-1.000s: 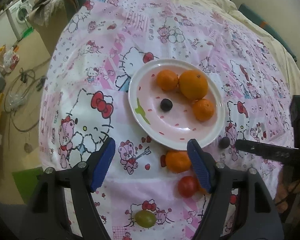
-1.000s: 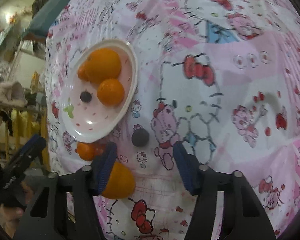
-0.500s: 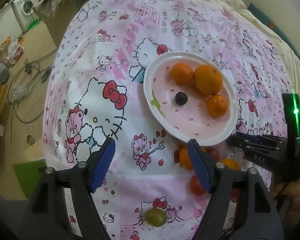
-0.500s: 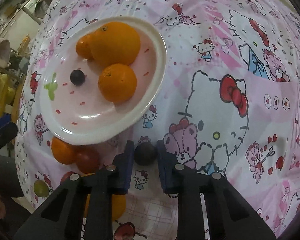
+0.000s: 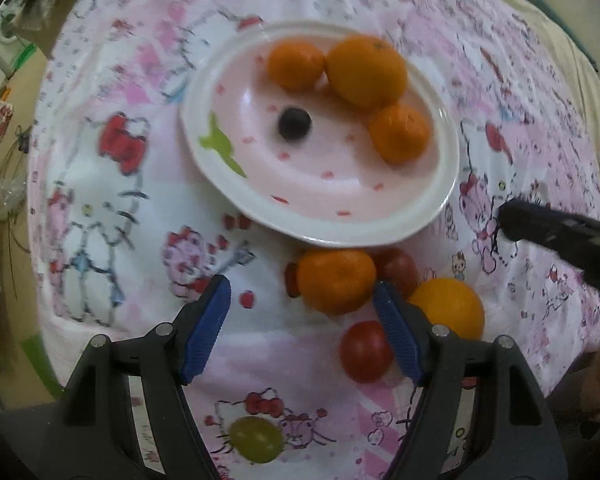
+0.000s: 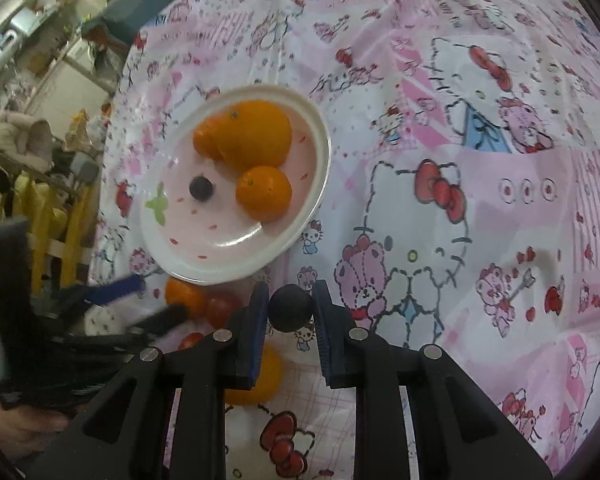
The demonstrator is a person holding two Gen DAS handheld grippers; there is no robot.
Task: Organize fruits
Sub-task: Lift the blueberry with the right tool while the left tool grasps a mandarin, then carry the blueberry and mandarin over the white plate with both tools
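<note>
A white and pink plate (image 5: 440, 200) (image 6: 324, 152) holds three oranges (image 5: 364, 72) (image 6: 256, 136) and a dark grape (image 5: 295, 123) (image 6: 201, 188). My right gripper (image 6: 290, 309) is shut on a second dark grape (image 6: 290, 307), held just off the cloth near the plate's rim. My left gripper (image 5: 302, 322) is open, with a loose mandarin (image 5: 334, 280) just ahead between its fingertips. Beside the mandarin lie two tomatoes (image 5: 366, 350), an orange (image 5: 450, 312) and a green grape (image 5: 256, 438).
The fruit lies on a pink Hello Kitty cloth (image 5: 100, 200) (image 6: 480, 160) over a round table. The table edge drops to the floor on the left. Room clutter and yellow furniture (image 6: 48, 216) stand beyond it.
My right gripper closed on the loose dark grape and lifted it slightly. My left gripper moved forward toward the mandarin below the plate.
</note>
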